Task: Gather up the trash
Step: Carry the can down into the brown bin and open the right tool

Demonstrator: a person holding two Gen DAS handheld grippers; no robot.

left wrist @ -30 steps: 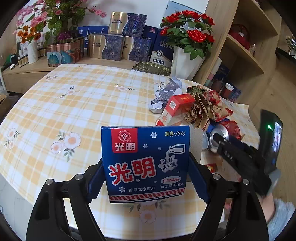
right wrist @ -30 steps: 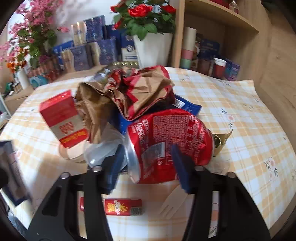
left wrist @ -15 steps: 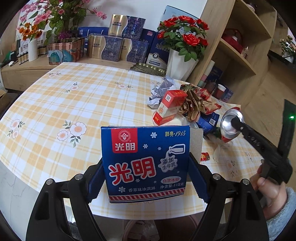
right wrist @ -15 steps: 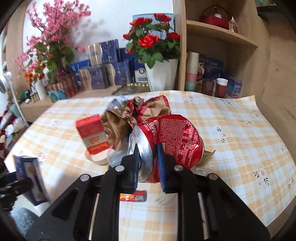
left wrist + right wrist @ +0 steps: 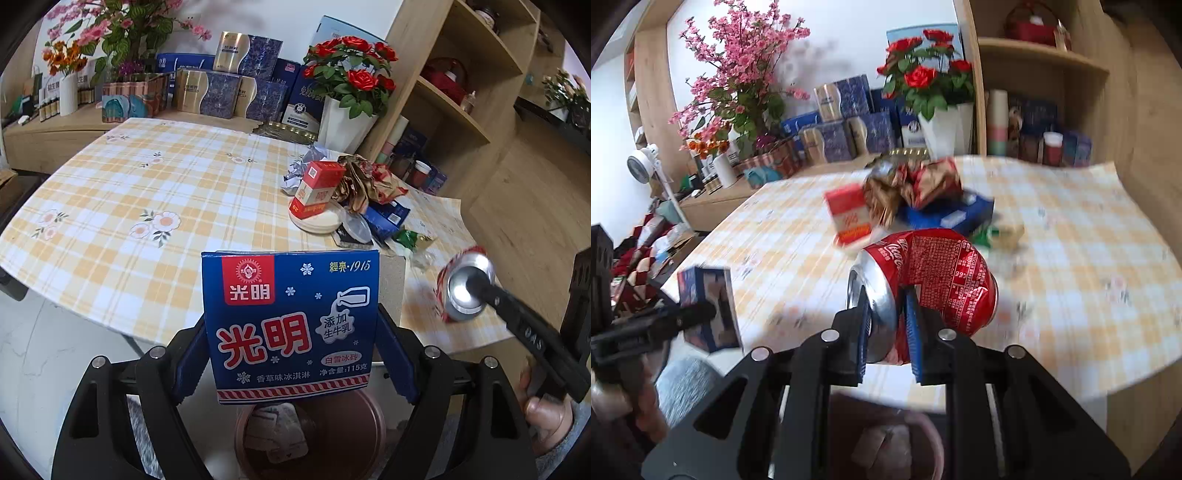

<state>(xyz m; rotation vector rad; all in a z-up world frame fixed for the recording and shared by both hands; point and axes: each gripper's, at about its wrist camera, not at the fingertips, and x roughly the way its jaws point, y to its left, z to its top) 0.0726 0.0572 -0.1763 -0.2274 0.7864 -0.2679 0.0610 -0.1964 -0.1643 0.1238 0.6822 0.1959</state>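
Note:
My left gripper (image 5: 288,354) is shut on a blue ice-cream carton (image 5: 291,325) and holds it above a brown trash bin (image 5: 310,439) beside the table. My right gripper (image 5: 886,325) is shut on the rim of a crushed red cola can (image 5: 931,280), also above the bin (image 5: 886,439). The can (image 5: 461,288) and right gripper show at the right of the left wrist view; the carton (image 5: 709,306) shows at the left of the right wrist view. A trash pile with a red box (image 5: 317,188) and brown paper bag (image 5: 365,181) lies on the table.
The table has a yellow checked cloth (image 5: 166,192). A white vase of red roses (image 5: 343,110), gift boxes and a wooden shelf (image 5: 461,92) stand behind it. The bin holds some paper scraps. A blue wrapper (image 5: 384,218) and a white lid lie in the pile.
Both grippers have pulled back from the table and off its edge, carrying the carton and the can; the bin has come into view below them.

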